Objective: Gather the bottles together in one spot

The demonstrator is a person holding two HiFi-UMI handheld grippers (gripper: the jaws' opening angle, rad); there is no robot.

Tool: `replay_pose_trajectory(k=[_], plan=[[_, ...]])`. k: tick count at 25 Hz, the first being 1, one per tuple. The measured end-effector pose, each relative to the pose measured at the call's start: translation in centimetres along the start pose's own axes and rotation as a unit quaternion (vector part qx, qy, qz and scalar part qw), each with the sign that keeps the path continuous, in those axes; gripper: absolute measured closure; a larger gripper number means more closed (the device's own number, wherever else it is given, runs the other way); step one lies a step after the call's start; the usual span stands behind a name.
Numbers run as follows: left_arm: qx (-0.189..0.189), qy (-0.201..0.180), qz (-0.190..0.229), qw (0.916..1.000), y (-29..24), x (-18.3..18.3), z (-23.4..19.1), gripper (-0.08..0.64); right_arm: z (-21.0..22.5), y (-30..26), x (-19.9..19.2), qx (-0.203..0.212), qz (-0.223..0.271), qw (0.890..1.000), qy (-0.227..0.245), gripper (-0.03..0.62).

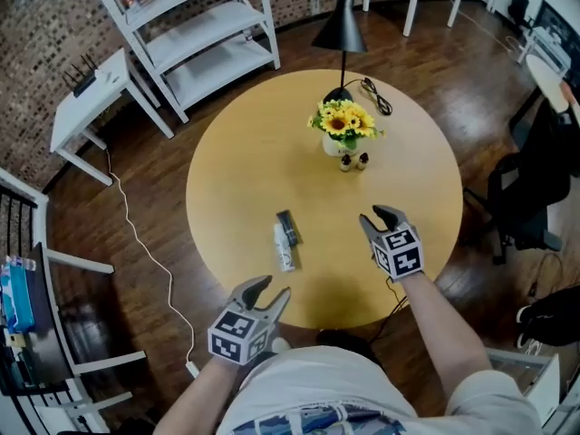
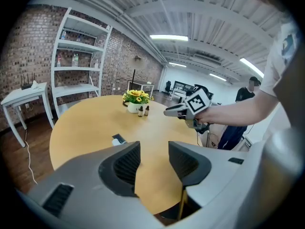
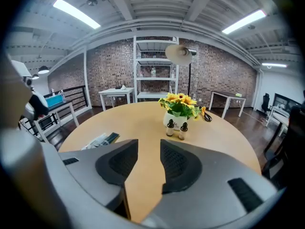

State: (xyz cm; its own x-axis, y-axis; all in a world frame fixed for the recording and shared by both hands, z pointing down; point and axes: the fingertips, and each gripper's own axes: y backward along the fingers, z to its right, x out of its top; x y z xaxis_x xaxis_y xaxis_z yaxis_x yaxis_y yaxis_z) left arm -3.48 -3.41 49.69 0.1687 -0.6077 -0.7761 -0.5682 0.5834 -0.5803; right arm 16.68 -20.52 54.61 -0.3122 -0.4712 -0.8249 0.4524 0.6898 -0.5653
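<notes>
Holding: nothing. My left claw [image 1: 272,288] and right claw [image 1: 379,216] both hover over the near side of the table [image 1: 236,152]. Each has its jaws a modest gap apart, with only bare tabletop between them.
Upright pair: two small dark bottles [image 1: 346,162] stand side by side, just in front of the flower pot [image 1: 332,146].
Lying pair: a white bottle [image 1: 285,247] and a dark bottle [image 1: 287,227] lie alongside each other near the table's middle. They are well apart from the upright pair and nearer my left claw.
Risk, rolling: the lying ones look round, so a jaw that nudges one before closing could send it rolling toward the edge.
Risk, slipping: a pinch off the centre of a slim body could squirt it out.
Risk, crowding: setting a bottle down beside the upright pair could tip those two or bump the pot, since they stand so close to it.
Containers: the pot holds sunflowers [image 1: 344,120]. The small bottles are capped, and I cannot tell what is in them.
</notes>
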Motion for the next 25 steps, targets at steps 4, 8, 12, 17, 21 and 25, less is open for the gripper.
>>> replay_pose_trajectory(k=[4, 8, 12, 17, 21, 25], plan=[[-0.025, 0.006, 0.011, 0.9996, 2.5, -0.5, -0.6, 0.389, -5.5, 6.3, -3.0, -0.003, 0.001, 0.999, -0.037, 0.419], [-0.043, 0.0, 0.025, 0.9988, 5.3, -1.3, -0.4, 0.389, -10.0, 13.1, -6.0, -0.026, 0.008, 0.995, -0.1, 0.413], [-0.054, 0.005, 0.042, 0.9977, 8.7, -2.4, -0.7, 0.39, -14.2, 19.2, -7.0, -0.064, 0.028, 0.99, -0.124, 0.401], [-0.059, 0.009, 0.055, 0.9967, 12.6, -4.8, -0.8, 0.39, -19.1, 24.4, -7.4, -0.103, 0.046, 0.985, -0.132, 0.399], [-0.059, 0.008, 0.046, 0.9972, 14.8, -7.4, -0.5, 0.39, -22.1, 26.5, -8.1, -0.115, 0.05, 0.983, -0.131, 0.399], [-0.061, 0.005, 0.031, 0.9976, 16.0, -9.2, 0.0, 0.39, -24.1, 26.8, -8.7, -0.109, 0.043, 0.984, -0.13, 0.399]])
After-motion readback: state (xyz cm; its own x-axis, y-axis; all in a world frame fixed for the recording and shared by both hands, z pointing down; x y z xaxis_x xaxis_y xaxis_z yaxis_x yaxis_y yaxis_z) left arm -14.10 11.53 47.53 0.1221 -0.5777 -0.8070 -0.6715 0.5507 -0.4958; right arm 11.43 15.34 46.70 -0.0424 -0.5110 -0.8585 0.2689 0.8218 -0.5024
